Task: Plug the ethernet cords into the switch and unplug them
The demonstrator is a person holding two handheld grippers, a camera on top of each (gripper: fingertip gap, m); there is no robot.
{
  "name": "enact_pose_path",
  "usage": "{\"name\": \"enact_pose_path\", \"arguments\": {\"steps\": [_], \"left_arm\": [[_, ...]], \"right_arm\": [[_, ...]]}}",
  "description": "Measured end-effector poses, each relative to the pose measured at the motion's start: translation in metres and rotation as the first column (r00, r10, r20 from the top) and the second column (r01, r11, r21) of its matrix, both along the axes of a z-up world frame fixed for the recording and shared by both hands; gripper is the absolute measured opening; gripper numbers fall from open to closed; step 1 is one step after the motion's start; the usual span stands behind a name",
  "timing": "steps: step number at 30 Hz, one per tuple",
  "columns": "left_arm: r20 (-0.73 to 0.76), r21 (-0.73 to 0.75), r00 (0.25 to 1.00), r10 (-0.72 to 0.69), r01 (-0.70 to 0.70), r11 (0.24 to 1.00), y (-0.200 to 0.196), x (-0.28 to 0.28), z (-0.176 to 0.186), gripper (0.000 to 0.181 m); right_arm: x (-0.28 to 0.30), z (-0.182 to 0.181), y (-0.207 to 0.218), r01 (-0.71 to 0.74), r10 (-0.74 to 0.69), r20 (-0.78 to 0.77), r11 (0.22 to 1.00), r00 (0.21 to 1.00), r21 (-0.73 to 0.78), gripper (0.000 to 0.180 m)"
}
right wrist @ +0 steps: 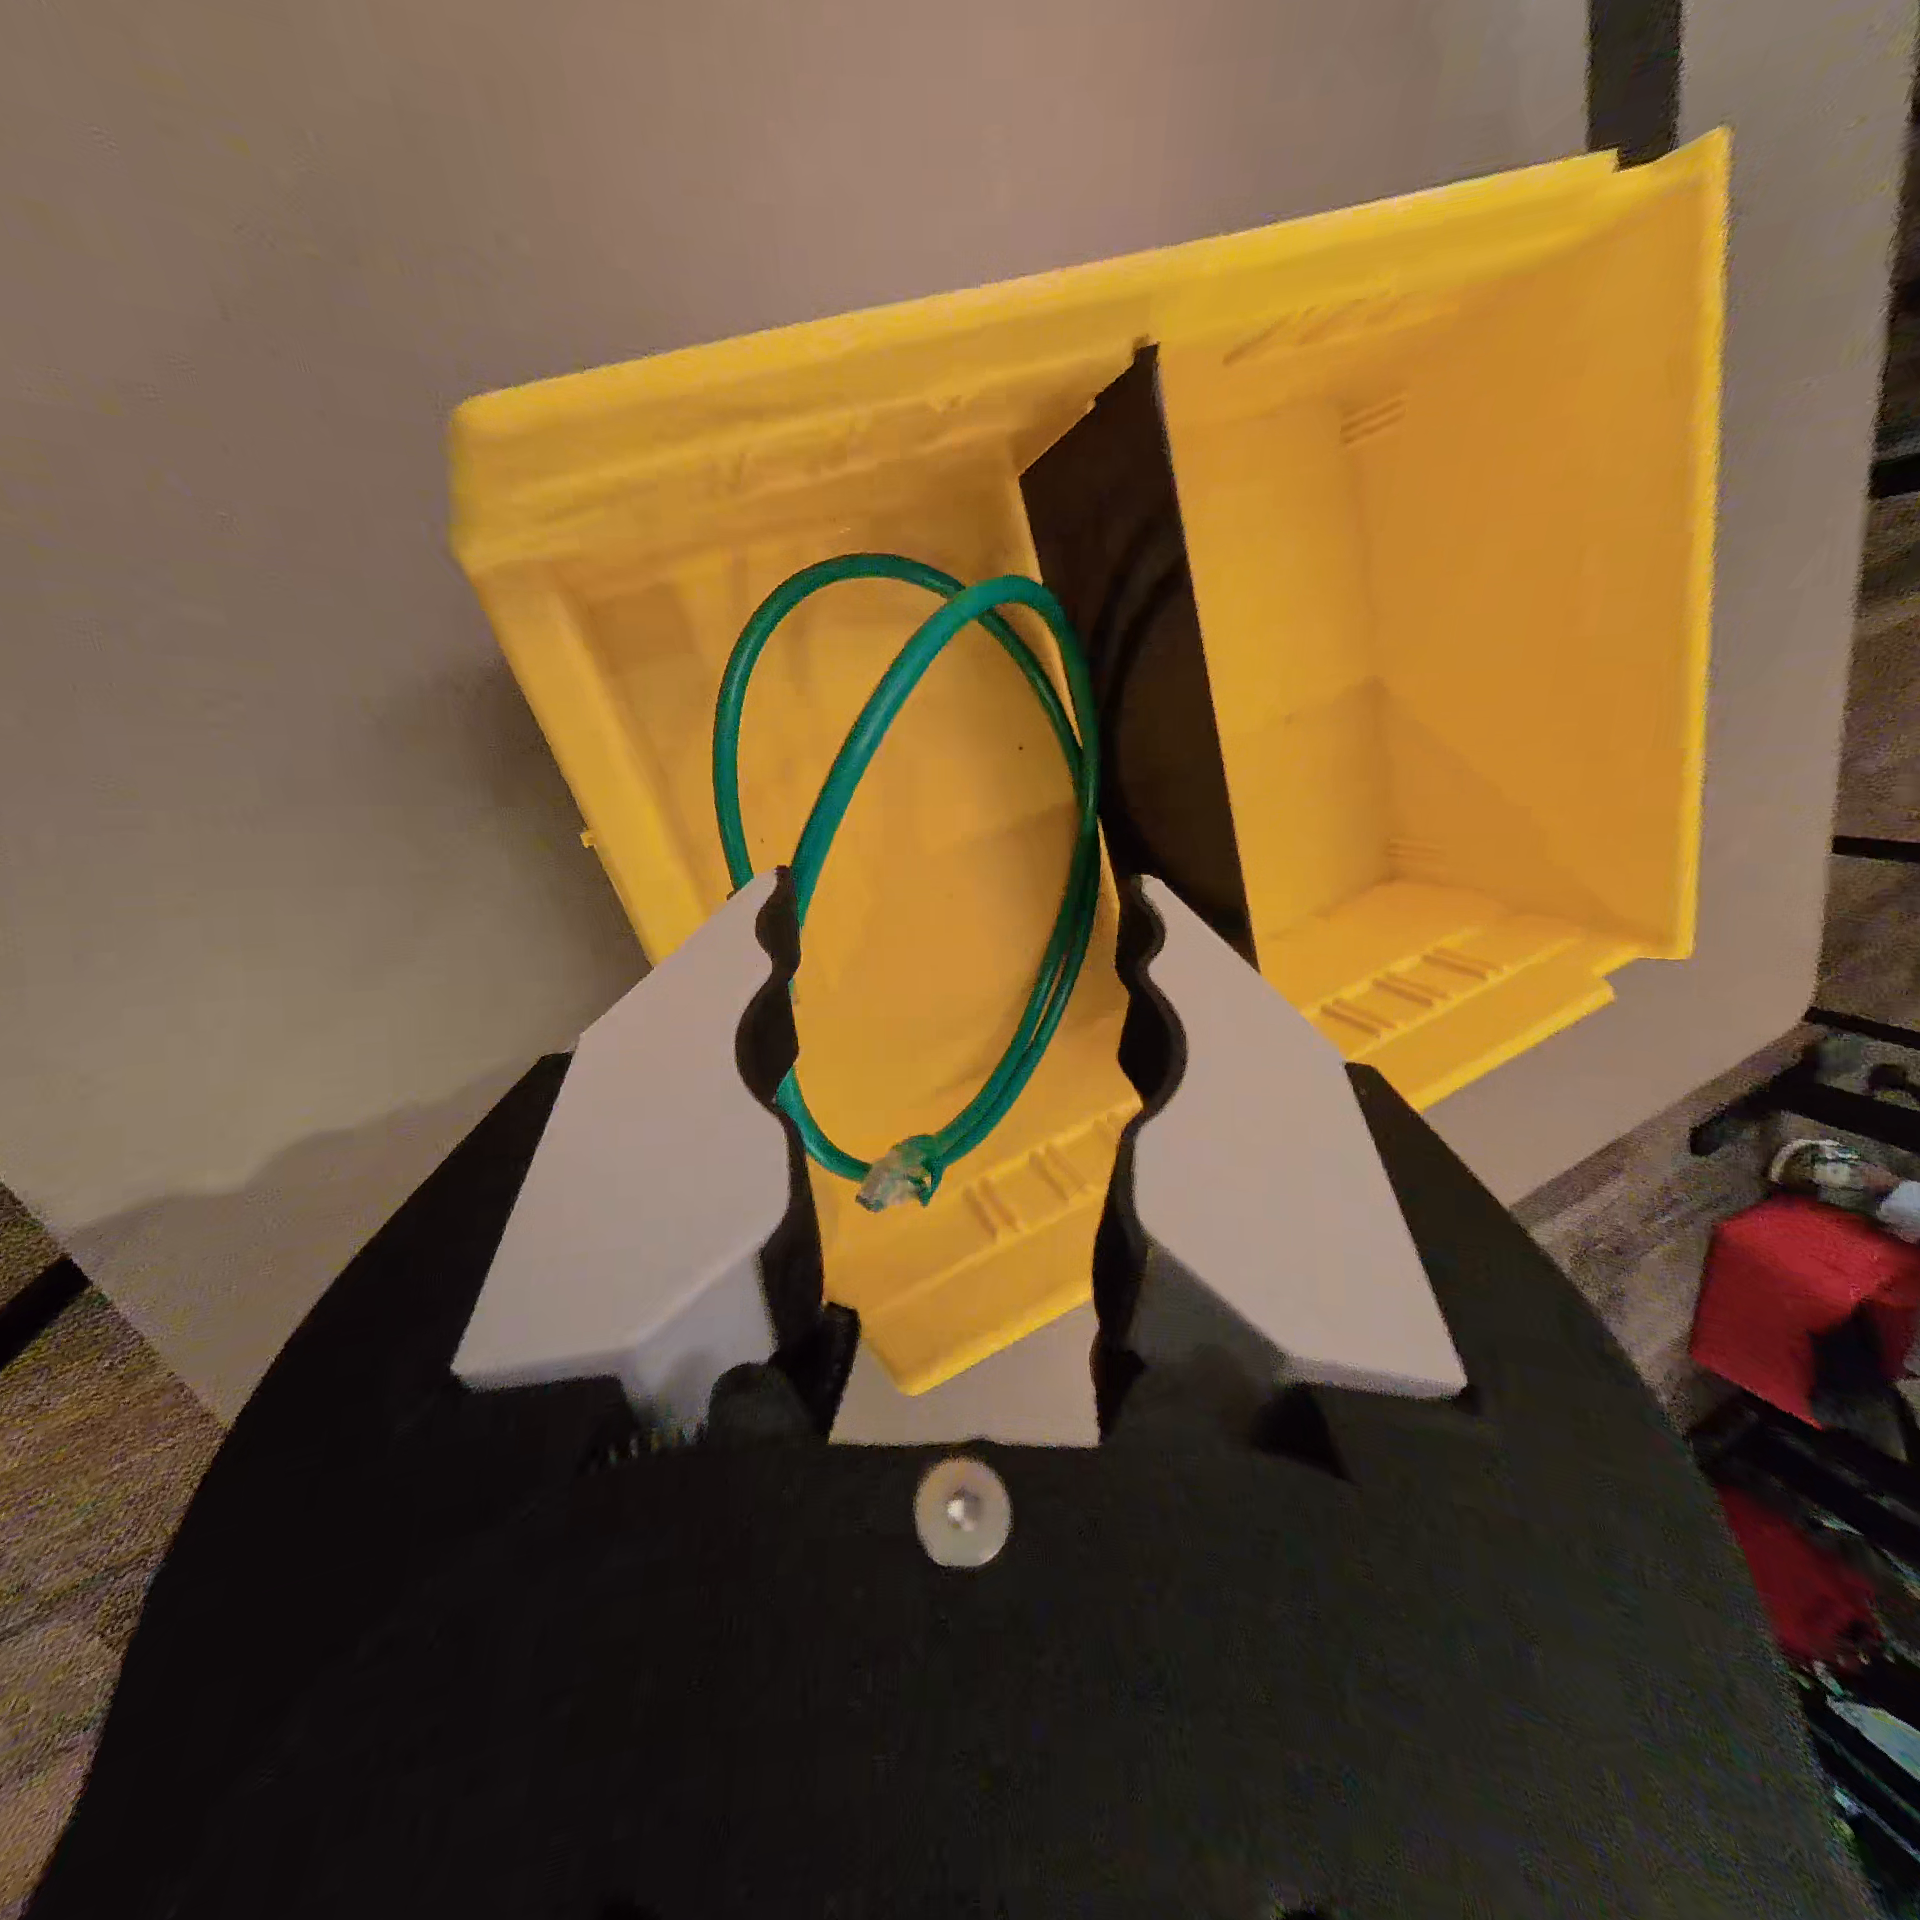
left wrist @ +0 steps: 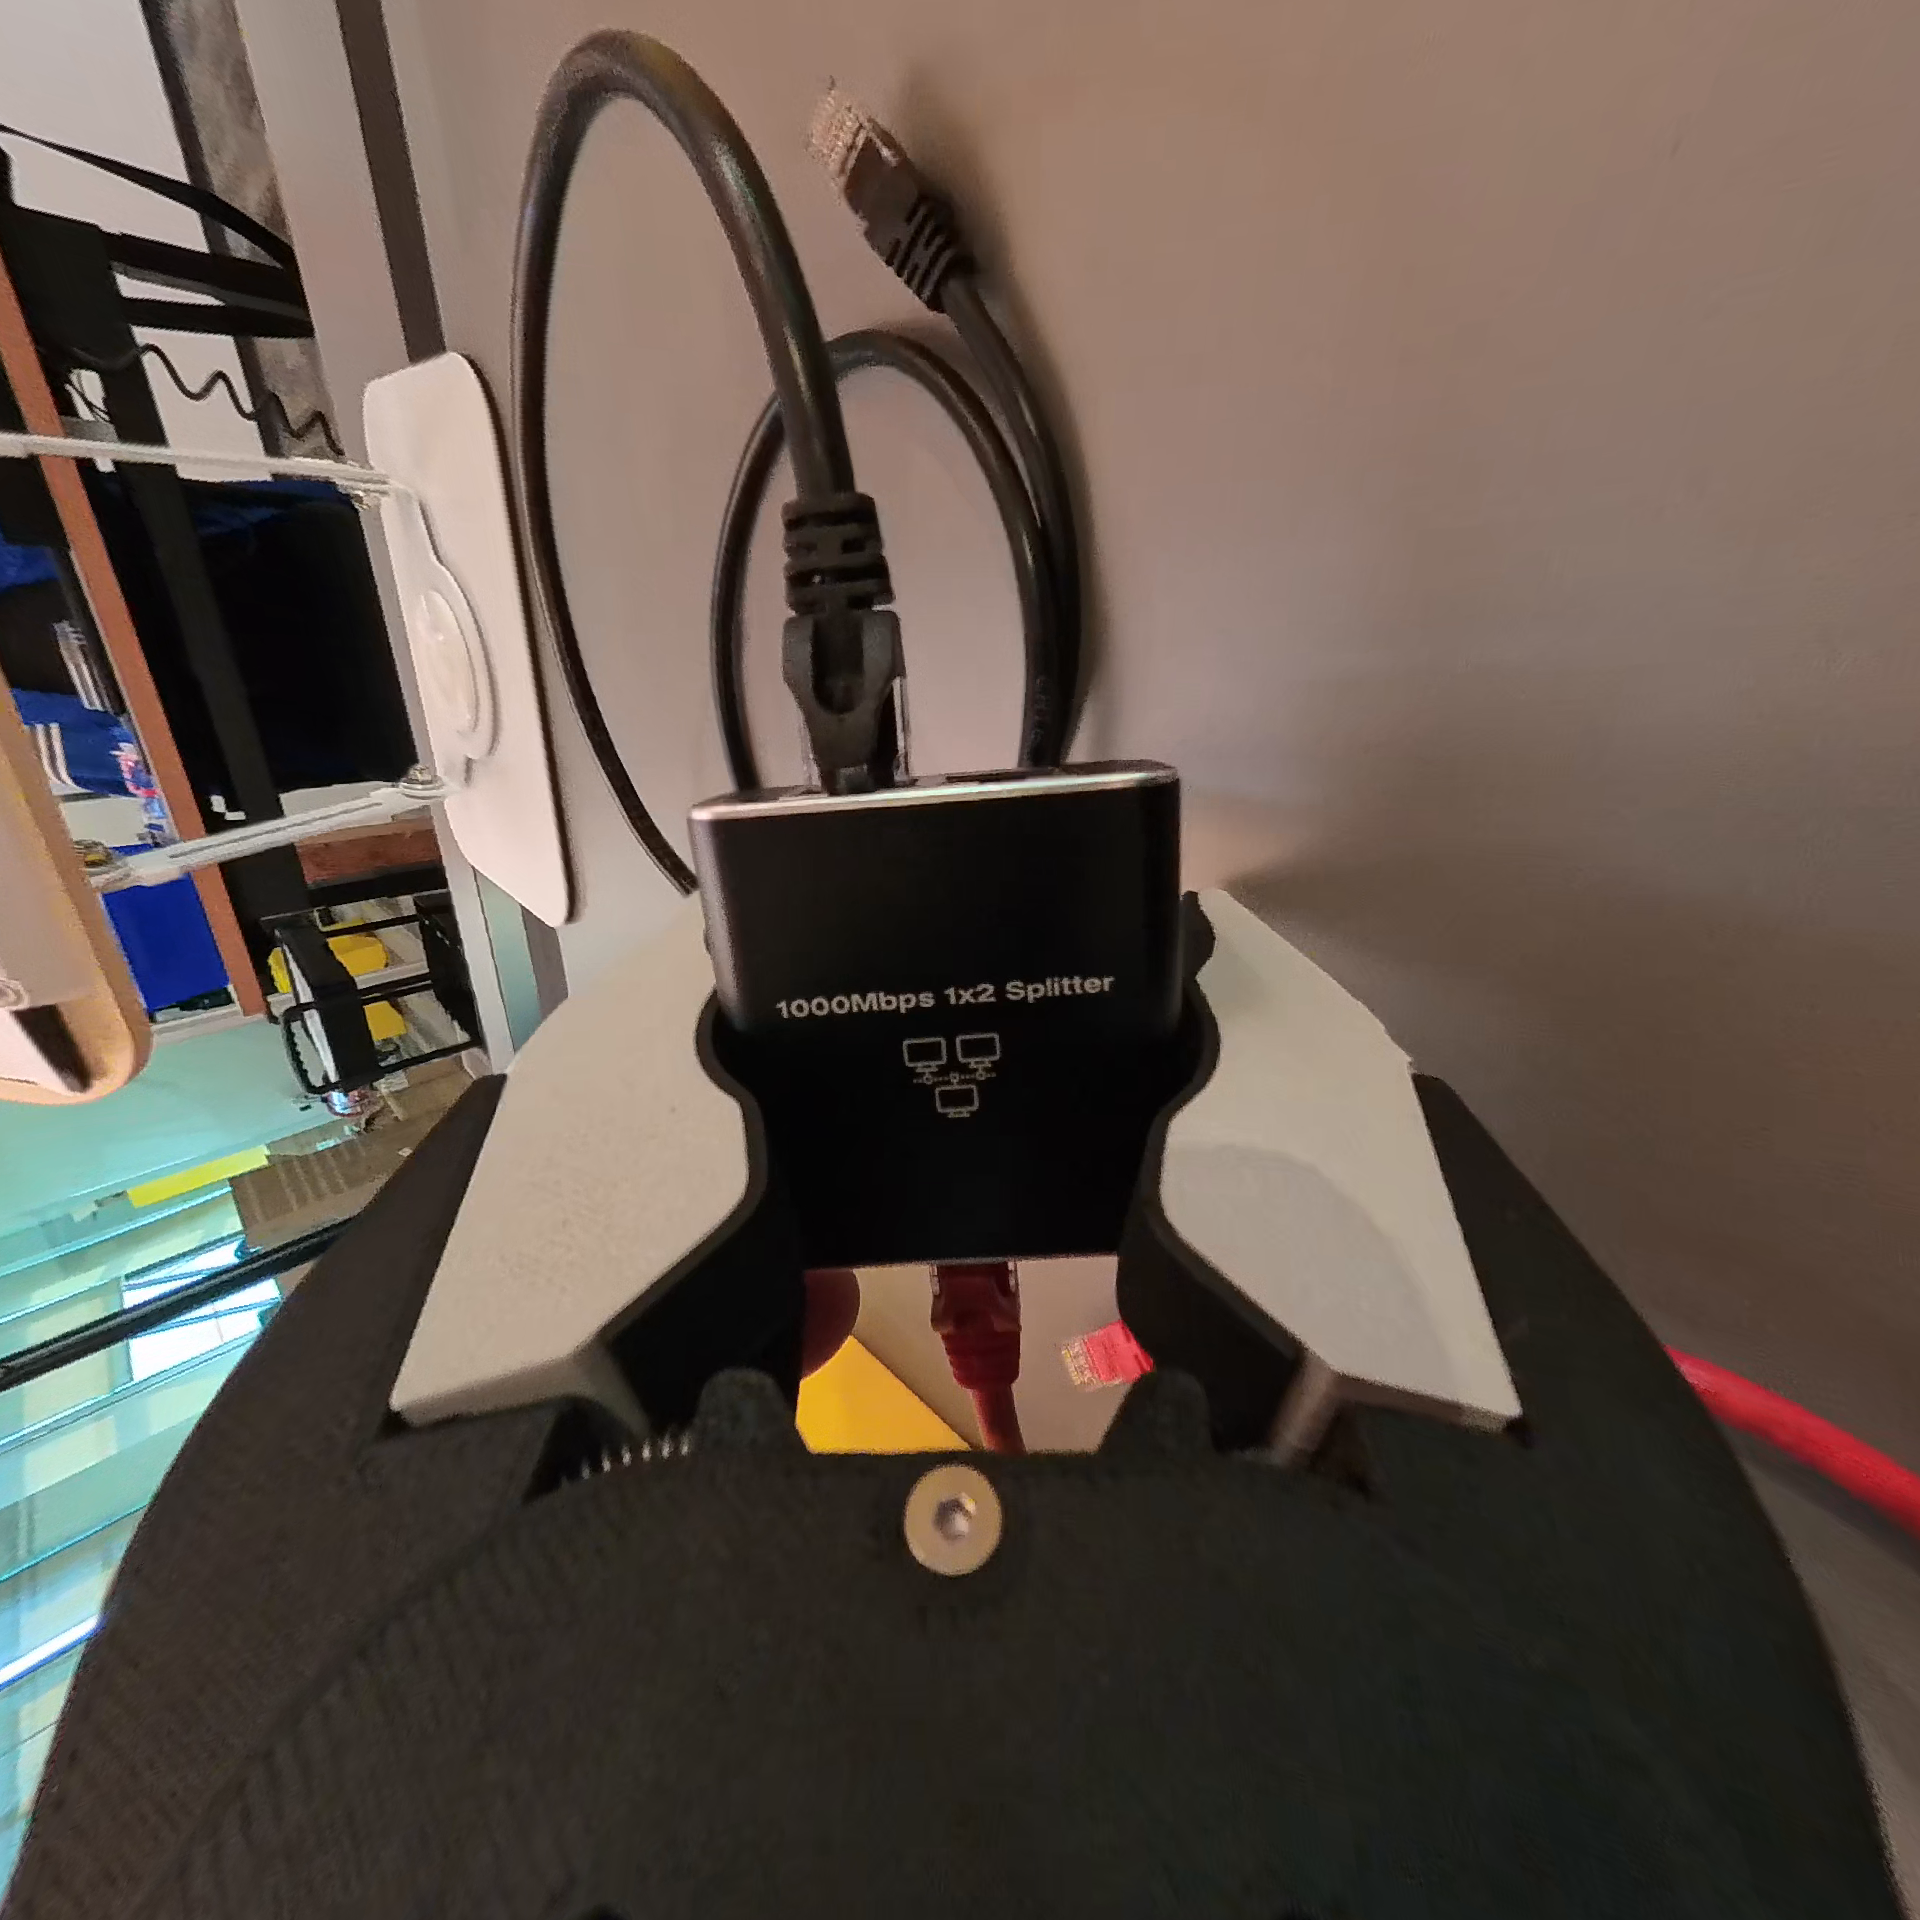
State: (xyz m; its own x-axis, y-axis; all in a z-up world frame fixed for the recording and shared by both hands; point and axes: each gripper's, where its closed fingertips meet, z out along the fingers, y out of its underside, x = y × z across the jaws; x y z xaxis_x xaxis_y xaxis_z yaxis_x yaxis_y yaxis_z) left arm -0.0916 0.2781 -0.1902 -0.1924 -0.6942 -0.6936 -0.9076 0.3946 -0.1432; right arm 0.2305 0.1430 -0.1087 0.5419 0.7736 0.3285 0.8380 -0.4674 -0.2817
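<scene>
We've got the switch (left wrist: 940, 966) clamped in the left gripper (left wrist: 951, 1049), jaws closed on its black body, and one black cord (left wrist: 831, 582) is seated in a far port while that cord's other plug (left wrist: 883, 197) lies loose on the surface (left wrist: 1507, 468). A red cord (left wrist: 977, 1361) runs in at the near end — it looks plugged in, though we only catch it through the gap under the switch, so we can't be sure. A second red plug (left wrist: 1101, 1359) shows beside it, free.

Over on the right, the right gripper (right wrist: 956, 1039) hangs with jaws apart, holding nothing, lined up on a coiled green cord (right wrist: 904, 883) lying in the yellow bin (right wrist: 1455, 623) — its plug (right wrist: 896, 1184) sits at the near end of the coil.

What could go wrong? The coil is springy; grab the cable rather than the plug and it may twist, so the plug meets the port askew. Snagging the bin wall is another risk. And pushing into the open port could shove the switch through the left grip, since only its sides are pinched.

The switch carries white lettering and a small network pictogram; no brand mark is visible.
</scene>
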Motion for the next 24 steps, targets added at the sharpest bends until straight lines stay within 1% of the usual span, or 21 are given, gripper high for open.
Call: {"name": "enact_pose_path", "arguments": {"steps": [1,2,4,5,6,7,9,10,12,13,15,17,20,24], "left_arm": [[0.002,-0.002,1.0,-0.002,0.002,1.0,0.0,0.001,0.001,0.076],[0.002,0.0,1.0,-0.003,0.003,1.0,0.0,0.001,0.001,0.076],[0.004,0.002,1.0,-0.007,0.007,1.0,-0.001,0.003,0.001,0.076],[0.003,-0.003,1.0,-0.007,0.008,1.0,-0.001,0.003,0.0,0.076],[0.001,-0.002,1.0,-0.009,0.009,1.0,-0.002,0.002,0.0,0.076],[-0.001,0.0,1.0,-0.01,0.01,1.0,-0.002,0.002,0.0,0.076],[0.001,-0.005,1.0,-0.009,0.009,1.0,-0.003,0.0,-0.001,0.076],[0.001,-0.004,1.0,-0.008,0.008,1.0,-0.003,-0.001,0.0,0.076],[0.011,-0.002,1.0,-0.007,0.007,1.0,-0.001,-0.001,0.001,0.076],[0.017,0.0,1.0,-0.008,0.008,1.0,-0.001,0.0,0.003,0.076],[0.031,0.005,0.999,-0.013,0.013,1.0,0.0,0.002,0.006,0.076],[0.048,0.013,0.998,-0.027,0.026,1.0,-0.002,0.006,0.01,0.077],[0.093,0.008,0.995,-0.042,0.042,0.999,-0.007,0.012,0.019,0.077],[0.153,0.003,0.984,-0.09,0.09,0.996,-0.018,0.022,0.037,0.077]], "right_arm": [[-0.002,0.007,-0.001,0.0,0.0,0.009,1.0,1.0,0.02,0.063],[-0.004,0.011,-0.005,-0.005,0.005,0.026,1.0,1.0,0.018,0.067],[-0.005,0.013,-0.007,-0.01,0.008,0.08,1.0,0.997,0.027,0.068],[-0.001,0.011,-0.007,-0.003,0.0,0.12,1.0,0.993,0.024,0.066],[0.001,0.009,-0.004,-0.008,0.003,0.151,0.999,0.989,0.033,0.059],[0.0,0.008,-0.001,-0.014,0.007,0.149,0.999,0.989,0.046,0.052],[-0.011,0.005,-0.005,-0.022,0.021,0.063,1.0,0.998,0.02,0.051],[-0.016,0.005,-0.008,-0.036,0.036,0.033,0.999,0.999,0.015,0.046],[-0.025,0.009,-0.012,-0.06,0.06,0.005,0.998,0.998,0.037,0.042],[-0.03,0.011,-0.014,-0.069,0.07,-0.016,0.997,0.997,0.035,0.042],[-0.044,0.012,-0.019,-0.101,0.103,-0.055,0.994,0.993,0.032,0.05],[-0.057,0.013,-0.022,-0.136,0.138,-0.055,0.99,0.989,0.045,0.052],[-0.089,0.019,-0.017,-0.201,0.211,-0.083,0.973,0.974,0.115,0.053],[-0.138,0.033,0.005,-0.263,0.307,-0.13,0.924,0.943,0.277,0.057]]}}
